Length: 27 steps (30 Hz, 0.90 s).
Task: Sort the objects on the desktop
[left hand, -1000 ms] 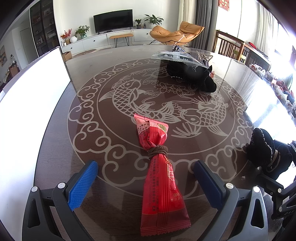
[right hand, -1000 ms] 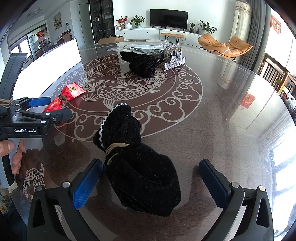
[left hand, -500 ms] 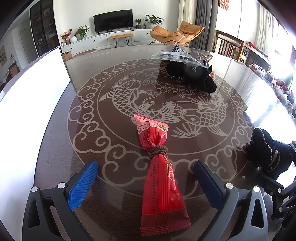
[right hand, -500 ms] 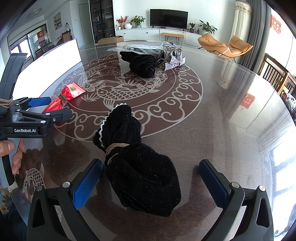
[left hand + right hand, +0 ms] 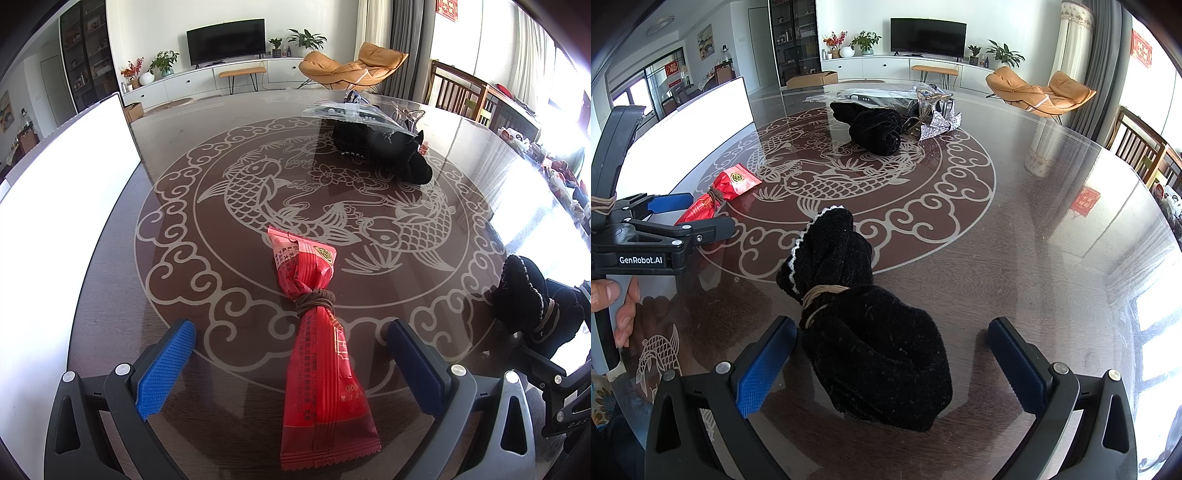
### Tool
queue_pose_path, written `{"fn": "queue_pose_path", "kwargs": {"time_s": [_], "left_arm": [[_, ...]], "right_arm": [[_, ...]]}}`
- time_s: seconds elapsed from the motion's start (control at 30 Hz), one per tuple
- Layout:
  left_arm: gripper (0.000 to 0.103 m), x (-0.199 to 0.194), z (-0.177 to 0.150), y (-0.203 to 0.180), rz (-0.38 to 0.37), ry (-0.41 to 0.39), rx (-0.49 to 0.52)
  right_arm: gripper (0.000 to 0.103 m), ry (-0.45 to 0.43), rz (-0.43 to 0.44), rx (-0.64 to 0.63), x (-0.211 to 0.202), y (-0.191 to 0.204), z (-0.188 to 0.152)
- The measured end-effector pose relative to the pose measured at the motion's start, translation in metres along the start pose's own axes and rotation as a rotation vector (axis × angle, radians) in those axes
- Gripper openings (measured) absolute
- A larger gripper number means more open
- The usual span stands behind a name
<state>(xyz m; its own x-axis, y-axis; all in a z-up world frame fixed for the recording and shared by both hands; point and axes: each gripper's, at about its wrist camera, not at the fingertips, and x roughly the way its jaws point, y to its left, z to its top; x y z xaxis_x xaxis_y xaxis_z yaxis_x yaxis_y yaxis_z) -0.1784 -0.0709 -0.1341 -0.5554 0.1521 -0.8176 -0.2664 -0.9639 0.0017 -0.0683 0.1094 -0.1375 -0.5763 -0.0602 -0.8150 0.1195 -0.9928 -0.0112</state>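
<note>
The left gripper [image 5: 291, 365] is fully spread, its two blue-padded fingers standing one on each side of the red foil snack packet tied at the waist with brown cord [image 5: 317, 332], touching nothing. The packet lies flat on the dark glass-topped round table with a pale carp-and-cloud pattern [image 5: 229, 184], and its long axis runs straight away from the tool, nearly parallel to the fingers, with its near sealed end between the pads and its far end out toward the table centre. A closing stroke would therefore meet the packet across its narrow width, which is judged the favourable direction. The right gripper [image 5: 890, 369] is likewise spread wide and grasps nothing. The black velvet pouch bound with a tan elastic band [image 5: 864, 332] lies between its pads, long axis also pointing away and slightly to the left, closer to the left pad than to the right one. Each tool is thus nearest to its own item: the left to the packet, the right to the pouch, and the two items are well apart. Count: one red packet; two black velvet items, the second black velvet bundle [image 5: 875, 127] resting at the far side of the table; one clear plastic bag [image 5: 351, 112] just behind that bundle; one crumpled silver foil piece [image 5: 938, 123] beside it. A hand [image 5: 613, 306] holds the left tool's grip.
</note>
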Motion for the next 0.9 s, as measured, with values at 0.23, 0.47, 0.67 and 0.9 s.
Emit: {"fn": "queue_pose_path", "kwargs": {"time_s": [0.23, 0.47, 0.67, 0.9], "left_arm": [[0.103, 0.000, 0.000, 0.000, 0.000, 0.000, 0.000], [0.103, -0.003, -0.002, 0.001, -0.014, 0.009, 0.025], [0.103, 0.001, 0.009, -0.001, -0.035, 0.044, 0.058], [0.023, -0.007, 0.019, -0.015, -0.080, 0.032, 0.097]], "right_arm": [[0.103, 0.000, 0.000, 0.000, 0.000, 0.000, 0.000], [0.103, 0.000, 0.000, 0.000, 0.000, 0.000, 0.000], [0.103, 0.000, 0.000, 0.000, 0.000, 0.000, 0.000], [0.103, 0.000, -0.001, -0.001, 0.000, 0.000, 0.000]]}}
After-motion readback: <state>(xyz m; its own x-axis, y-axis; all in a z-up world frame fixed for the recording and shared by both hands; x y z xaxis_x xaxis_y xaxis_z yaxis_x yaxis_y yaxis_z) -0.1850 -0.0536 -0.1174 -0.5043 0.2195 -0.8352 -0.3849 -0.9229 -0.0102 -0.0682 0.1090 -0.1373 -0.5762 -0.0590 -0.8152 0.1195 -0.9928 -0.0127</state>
